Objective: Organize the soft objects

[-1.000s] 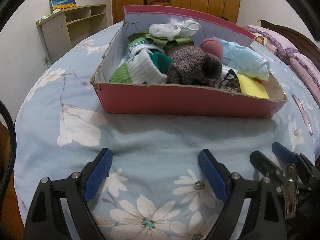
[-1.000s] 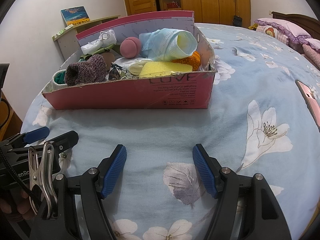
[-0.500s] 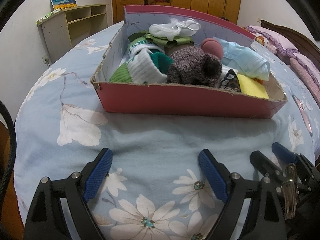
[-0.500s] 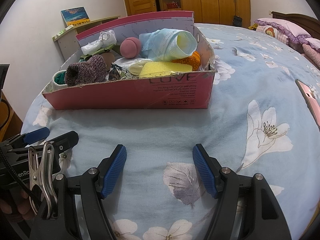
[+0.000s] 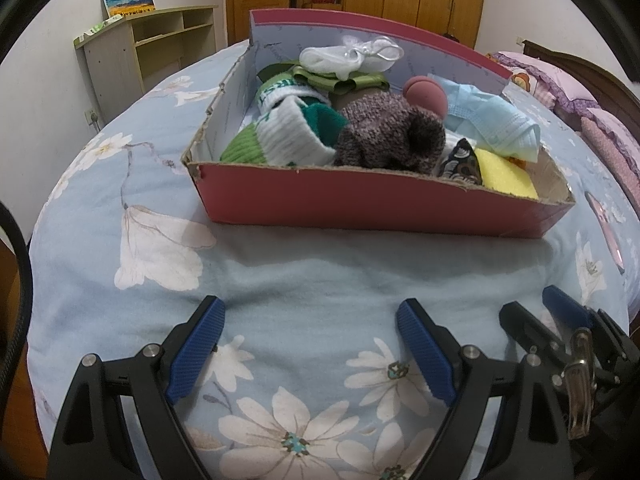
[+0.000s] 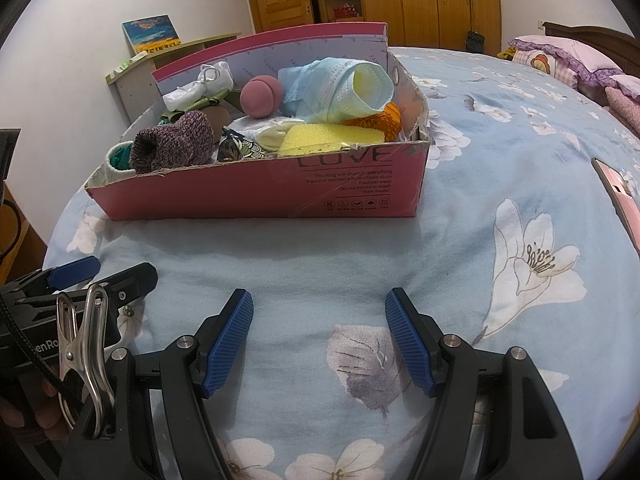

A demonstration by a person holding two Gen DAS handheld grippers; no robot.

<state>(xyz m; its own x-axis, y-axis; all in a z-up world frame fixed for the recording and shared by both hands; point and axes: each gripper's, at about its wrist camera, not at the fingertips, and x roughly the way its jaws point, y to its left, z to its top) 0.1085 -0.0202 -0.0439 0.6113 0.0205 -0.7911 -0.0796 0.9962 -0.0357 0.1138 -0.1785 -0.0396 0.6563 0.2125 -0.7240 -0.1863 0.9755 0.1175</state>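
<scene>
- On the bed, a pink box sits well ahead of both grippers, packed with soft things.
- Left gripper: fingers spread wide, nothing between them, low over the quilt.
- Right gripper: likewise spread and empty, just beside the left one.
- Box contents, left end to right end: green-and-white socks, a purple knit sock, a pink ball, a blue mask, a yellow sponge, an orange item in the right corner. White mesh lies at the back wall.
- Long axis of the box runs across both views, left to right; its low front wall faces the grippers, its tall wall stands behind.
- Judged: socks lie straight ahead of the left gripper; sponge and mask lie nearer the right gripper's line.
- Judged: no item is out of the box, so either sorting has yet to start or it is already done.
- Any reach must go forward and over the front wall, then down.
</scene>
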